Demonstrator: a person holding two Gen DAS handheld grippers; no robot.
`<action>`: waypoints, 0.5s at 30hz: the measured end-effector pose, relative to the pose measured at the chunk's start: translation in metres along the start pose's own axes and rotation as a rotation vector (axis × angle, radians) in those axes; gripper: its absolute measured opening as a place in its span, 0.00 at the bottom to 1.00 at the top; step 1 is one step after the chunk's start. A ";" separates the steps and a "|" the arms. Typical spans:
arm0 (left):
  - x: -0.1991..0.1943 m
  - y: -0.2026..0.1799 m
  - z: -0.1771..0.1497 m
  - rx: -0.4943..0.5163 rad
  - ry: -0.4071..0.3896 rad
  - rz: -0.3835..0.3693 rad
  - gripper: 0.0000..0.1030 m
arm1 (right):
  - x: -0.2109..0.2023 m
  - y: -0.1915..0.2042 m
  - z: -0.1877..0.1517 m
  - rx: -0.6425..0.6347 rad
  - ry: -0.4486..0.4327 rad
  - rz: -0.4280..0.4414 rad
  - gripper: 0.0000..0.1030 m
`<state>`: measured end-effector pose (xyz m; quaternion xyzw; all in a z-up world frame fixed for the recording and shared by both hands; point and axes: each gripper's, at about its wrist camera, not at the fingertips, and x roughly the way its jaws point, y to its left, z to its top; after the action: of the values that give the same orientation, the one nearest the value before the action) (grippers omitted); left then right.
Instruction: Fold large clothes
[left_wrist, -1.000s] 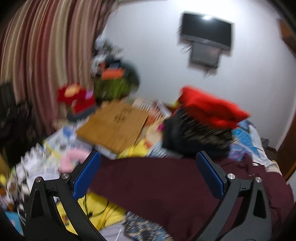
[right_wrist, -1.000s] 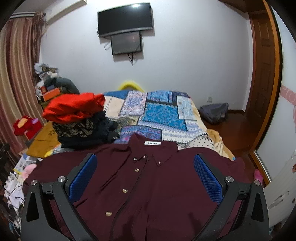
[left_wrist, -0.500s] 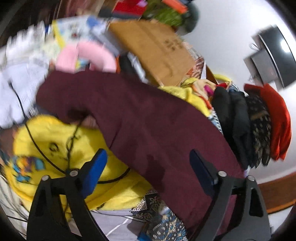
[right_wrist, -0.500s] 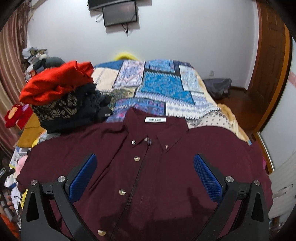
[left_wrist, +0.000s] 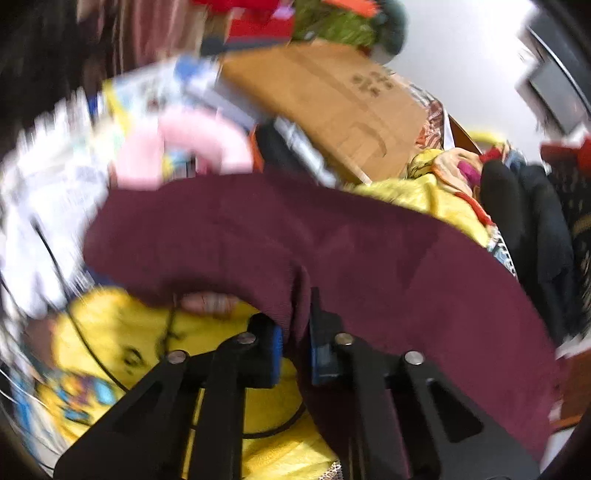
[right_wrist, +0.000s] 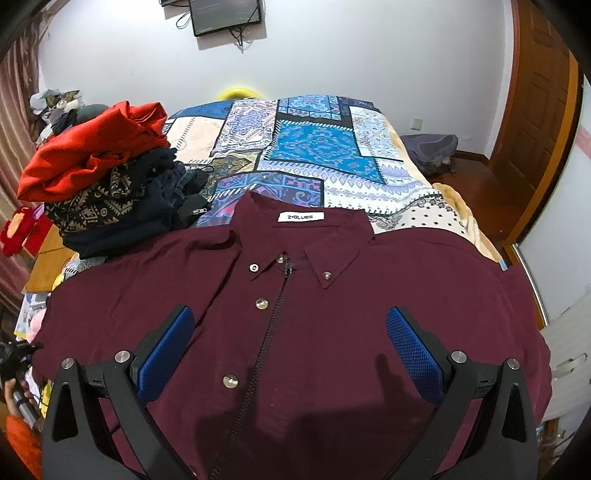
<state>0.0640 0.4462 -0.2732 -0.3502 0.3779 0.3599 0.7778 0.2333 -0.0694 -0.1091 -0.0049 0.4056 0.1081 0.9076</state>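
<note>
**Maroon shirt spread on the bed, left gripper pinching its sleeve**

I see a bed (right_wrist: 314, 147) covered in a blue patchwork spread, filling most of my right wrist view. Across its near end lies a maroon shirt (right_wrist: 332, 314), front up and buttoned, collar pointing toward the far end, with a white label inside the neck. Its shoulders reach toward both side edges of the bed.

At the bed's left edge, just beyond the shirt's shoulder, sits a stack of folded clothes (right_wrist: 110, 192): dark patterned pieces below, a red garment on top.

My right gripper (right_wrist: 290, 347) hangs above the shirt's chest, its blue pads spread wide with nothing between them.

In the blurred left wrist view, my left gripper (left_wrist: 295, 350) is clamped on a fold of the shirt's sleeve (left_wrist: 295, 240), which drapes off the bed's left edge. Under it lies a yellow cloth (left_wrist: 147, 350); beyond it, a flattened cardboard box (left_wrist: 332, 103) lies on clutter.
</note>
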 end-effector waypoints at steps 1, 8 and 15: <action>-0.009 -0.006 0.003 0.022 -0.031 0.005 0.09 | 0.000 0.000 0.000 0.002 -0.001 -0.001 1.00; -0.099 -0.065 0.027 0.131 -0.249 -0.123 0.07 | -0.011 -0.011 0.003 0.005 -0.040 -0.014 1.00; -0.189 -0.158 0.007 0.308 -0.381 -0.367 0.06 | -0.027 -0.024 0.009 -0.008 -0.106 -0.009 1.00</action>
<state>0.1104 0.3183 -0.0680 -0.2167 0.2058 0.2112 0.9306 0.2267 -0.0972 -0.0851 -0.0045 0.3563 0.1058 0.9283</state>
